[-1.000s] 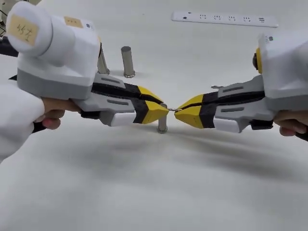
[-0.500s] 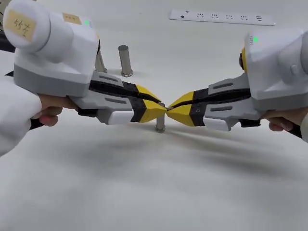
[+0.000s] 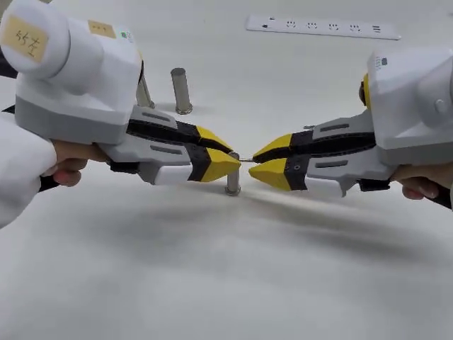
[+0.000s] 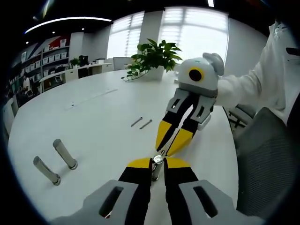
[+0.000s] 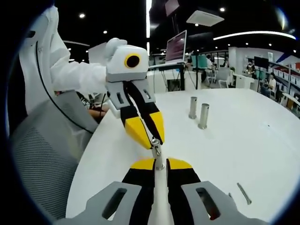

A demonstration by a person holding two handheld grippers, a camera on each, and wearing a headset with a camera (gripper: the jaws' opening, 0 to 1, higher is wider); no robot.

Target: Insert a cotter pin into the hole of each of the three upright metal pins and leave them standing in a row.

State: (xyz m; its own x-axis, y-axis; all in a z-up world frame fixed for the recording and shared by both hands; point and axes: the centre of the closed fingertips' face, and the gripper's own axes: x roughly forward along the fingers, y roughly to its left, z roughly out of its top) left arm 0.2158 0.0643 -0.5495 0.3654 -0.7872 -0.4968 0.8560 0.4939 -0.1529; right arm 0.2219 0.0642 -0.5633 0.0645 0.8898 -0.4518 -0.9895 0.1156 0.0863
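A short grey metal pin (image 3: 232,183) stands upright mid-table, its top clamped in the left gripper (image 3: 233,157), which reaches in from 9 o'clock. The right gripper (image 3: 252,163) faces it from 3 o'clock with its jaws a narrow gap apart. A thin wire cotter pin (image 3: 245,161) runs level from the pin's top into that gap. Whether the jaws touch the wire, and whether it passes through the hole, is too fine to make out.

At 11 o'clock from the clamped pin stands a second pin (image 3: 180,91), bare-topped and upright. Beside it, a third pin (image 3: 146,93) is largely hidden behind the left gripper's body. That makes three metal pins on the white table (image 3: 212,283).

In the left gripper view, two loose cotter pins (image 4: 137,122) (image 4: 146,124) lie side by side at 11 o'clock beyond the jaws. With the one at the pin, that makes three. One white power strip (image 3: 322,27) lies at 1 o'clock near the far edge.
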